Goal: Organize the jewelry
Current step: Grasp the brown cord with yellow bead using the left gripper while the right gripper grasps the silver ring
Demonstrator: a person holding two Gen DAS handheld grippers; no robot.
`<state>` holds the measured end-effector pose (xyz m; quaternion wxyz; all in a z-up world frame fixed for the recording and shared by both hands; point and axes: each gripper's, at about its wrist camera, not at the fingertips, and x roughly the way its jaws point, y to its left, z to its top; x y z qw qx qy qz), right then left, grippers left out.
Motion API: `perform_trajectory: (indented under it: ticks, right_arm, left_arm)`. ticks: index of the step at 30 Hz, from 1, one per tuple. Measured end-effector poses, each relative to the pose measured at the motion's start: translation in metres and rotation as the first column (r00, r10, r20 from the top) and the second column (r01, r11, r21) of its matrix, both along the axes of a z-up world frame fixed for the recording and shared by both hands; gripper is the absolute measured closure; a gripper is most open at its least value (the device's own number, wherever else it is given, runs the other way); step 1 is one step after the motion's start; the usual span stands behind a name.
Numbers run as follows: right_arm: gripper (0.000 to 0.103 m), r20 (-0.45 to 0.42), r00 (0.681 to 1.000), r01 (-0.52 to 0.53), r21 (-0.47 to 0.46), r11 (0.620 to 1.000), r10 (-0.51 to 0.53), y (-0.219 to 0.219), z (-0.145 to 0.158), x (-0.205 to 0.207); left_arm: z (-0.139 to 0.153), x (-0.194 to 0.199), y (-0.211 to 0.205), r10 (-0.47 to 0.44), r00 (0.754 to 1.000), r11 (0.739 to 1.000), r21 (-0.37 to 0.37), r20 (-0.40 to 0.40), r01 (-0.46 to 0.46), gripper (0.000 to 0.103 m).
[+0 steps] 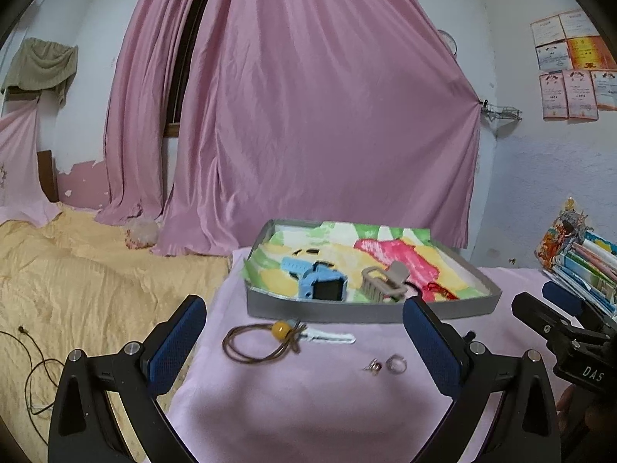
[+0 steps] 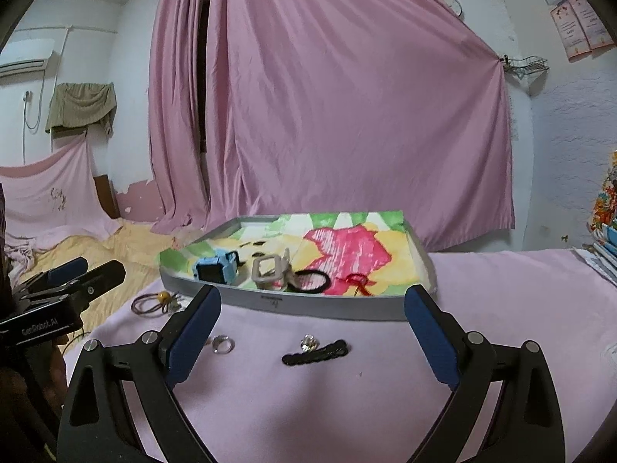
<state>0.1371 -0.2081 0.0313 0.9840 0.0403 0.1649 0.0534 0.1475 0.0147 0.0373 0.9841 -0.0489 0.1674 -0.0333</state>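
**Jewelry half sorted, both grippers hovering empty**

From where I stand, the left gripper [image 1: 304,332] hangs over the pink cloth [image 1: 300,397] covering the table, its blue pads spread wide with nothing between them. The right gripper [image 2: 312,320] is just the same: jaws wide apart, holding nothing, poised short of the grey tray [image 2: 308,303].

The tray sits at the far side of the cloth, lined with a brightly painted sheet [image 2: 347,250]. Inside it lie a blue watch [image 1: 320,285], a beige hair clip [image 1: 381,283] just beside it, a black hair tie [image 2: 310,281] and a red string piece [image 2: 356,281] near the front wall.

Several pieces are outside the tray, on the cloth. A brown cord with a yellow bead [image 1: 262,339] lies in a loose loop close to the tray's front wall, and a white strip-like item [image 1: 331,337] touches its right end; I can't make out what that is. Nearer the grippers rest a silver ring [image 1: 396,362] and a small earring-like piece [image 1: 373,366] beside it. In the right wrist view a black beaded strand [image 2: 314,353] lies flat, with a small shiny trinket [image 2: 308,342] touching its far edge.

Pink curtains [image 1: 308,115] hang behind, and a yellow bedspread [image 1: 77,289] spreads to the left.
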Motion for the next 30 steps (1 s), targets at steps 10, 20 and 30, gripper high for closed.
perform_trajectory:
  ticks: [10, 20, 30]
  right_arm:
    - [0.009, -0.095, 0.994, -0.052, -0.034, 0.998, 0.049, 0.019, -0.011, 0.011]
    - [0.009, -0.230, 0.969, -0.108, -0.070, 0.992, 0.089, 0.034, -0.018, 0.030]
    - [0.010, -0.361, 0.921, -0.191, -0.087, 0.978, 0.147, 0.053, -0.029, 0.057]
  left_arm:
    - [-0.010, 0.013, 0.015, -0.017, 0.996, 1.000, -0.012, -0.085, 0.016, 0.001]
    - [-0.020, 0.044, 0.026, -0.086, 0.962, 0.996, 0.009, -0.260, 0.091, 0.001]
    - [-0.026, 0.079, 0.039, -0.184, 0.911, 0.980, 0.009, -0.368, 0.201, 0.001]
